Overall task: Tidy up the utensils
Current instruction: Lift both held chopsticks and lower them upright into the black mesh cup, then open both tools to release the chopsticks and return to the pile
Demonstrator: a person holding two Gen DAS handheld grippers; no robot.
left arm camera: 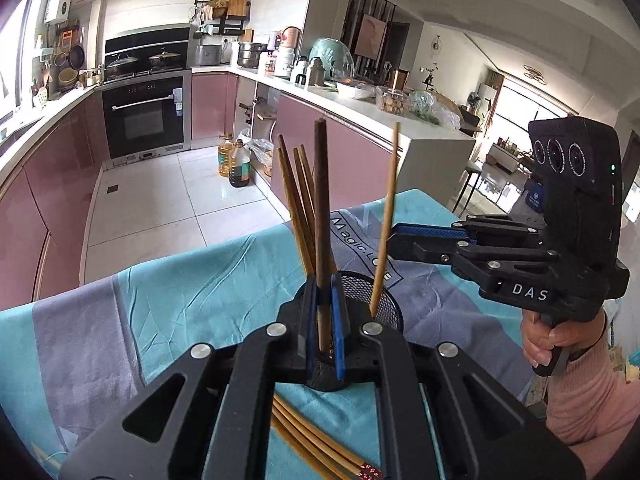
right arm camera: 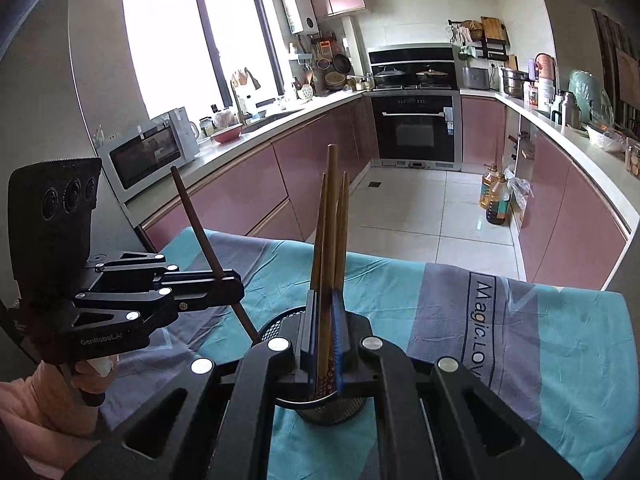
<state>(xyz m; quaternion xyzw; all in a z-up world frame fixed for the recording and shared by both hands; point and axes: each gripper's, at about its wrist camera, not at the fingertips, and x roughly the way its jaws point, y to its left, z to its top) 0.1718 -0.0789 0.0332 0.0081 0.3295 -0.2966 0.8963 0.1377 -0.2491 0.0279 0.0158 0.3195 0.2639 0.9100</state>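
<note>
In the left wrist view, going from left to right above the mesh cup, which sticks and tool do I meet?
Brown chopsticks standing in the mesh cup → dark chopstick held by the left tool → light chopstick held by the right tool.

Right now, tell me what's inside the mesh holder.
Several brown chopsticks stand in the mesh holder. Its bottom and their lower ends are hidden by the left gripper.
</note>
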